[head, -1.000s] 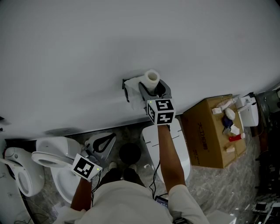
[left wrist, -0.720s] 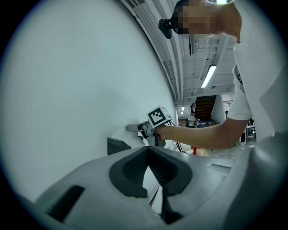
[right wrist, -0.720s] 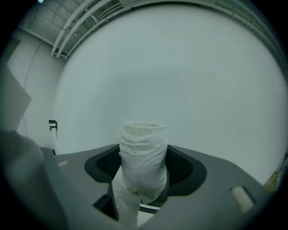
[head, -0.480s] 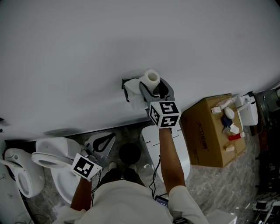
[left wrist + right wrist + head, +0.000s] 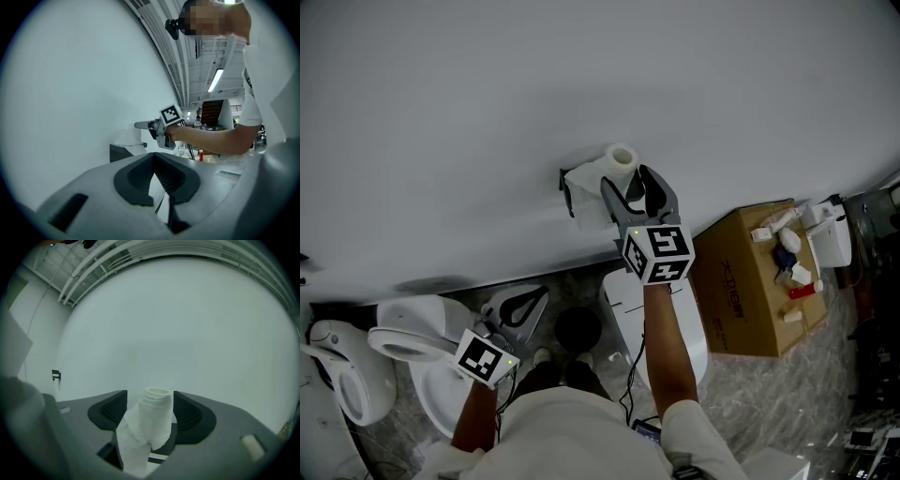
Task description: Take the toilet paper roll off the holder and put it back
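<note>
Looks like a workshop or test hall: loose toilets (image 5: 405, 311), cardboard box (image 5: 741, 291), bare ceiling pipes (image 5: 164, 42), strip light (image 5: 215, 80).

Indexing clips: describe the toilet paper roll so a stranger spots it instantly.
On the white wall, left of the cardboard box, a dark holder juts out. The toilet paper roll stands beside it, hollow core up, loose sheet trailing: the only white cylinder there.

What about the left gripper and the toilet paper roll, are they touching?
Apart. The head view shows a wide gap: the left gripper is low at the left, the toilet paper roll far up by the wall.
</note>
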